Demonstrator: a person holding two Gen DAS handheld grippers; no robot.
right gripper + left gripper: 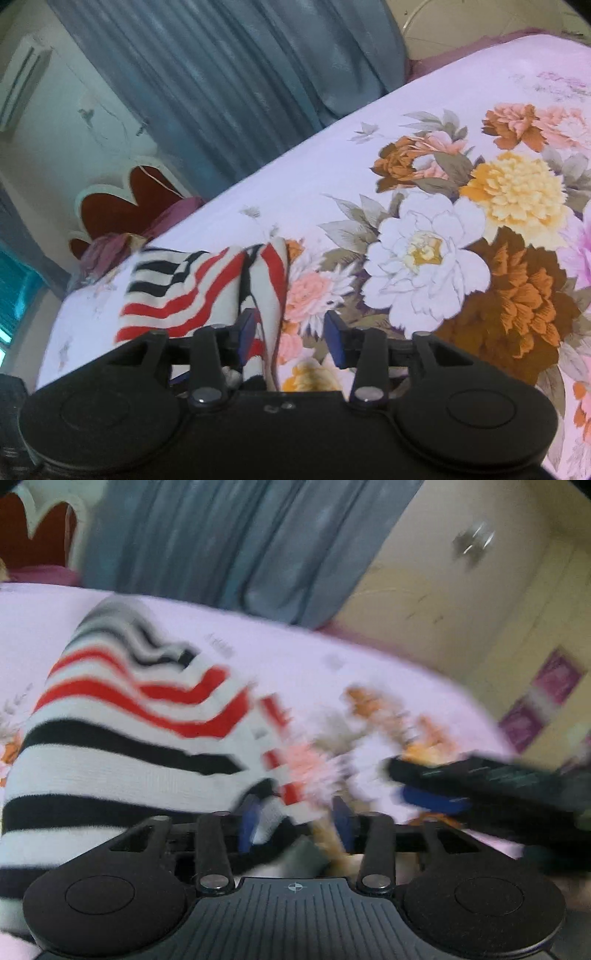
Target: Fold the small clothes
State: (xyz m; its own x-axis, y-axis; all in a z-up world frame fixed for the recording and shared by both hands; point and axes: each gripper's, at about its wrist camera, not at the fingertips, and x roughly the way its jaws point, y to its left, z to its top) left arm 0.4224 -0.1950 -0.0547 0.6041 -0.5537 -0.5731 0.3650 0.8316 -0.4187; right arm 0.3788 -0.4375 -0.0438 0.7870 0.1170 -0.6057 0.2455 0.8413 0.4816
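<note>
A small knitted garment (122,734) with white, black and red stripes lies bunched on the floral bedsheet (295,653), filling the left of the blurred left wrist view. My left gripper (295,823) hangs over its right edge with jaws apart; cloth touches only the left blue pad (248,823). A black finger (480,775) of my right gripper reaches in from the right. In the right wrist view the same garment (184,291) lies at the left. My right gripper (291,334) stands open, a fold of the cloth beside its left pad (246,330), bedsheet showing in the gap.
The bedsheet (332,166) has large printed flowers (424,251) to the right of the garment. A grey-blue curtain (229,85) hangs behind the bed's far edge. A red and white headboard (125,206) stands at the left, and a cream wall (461,602) at the right.
</note>
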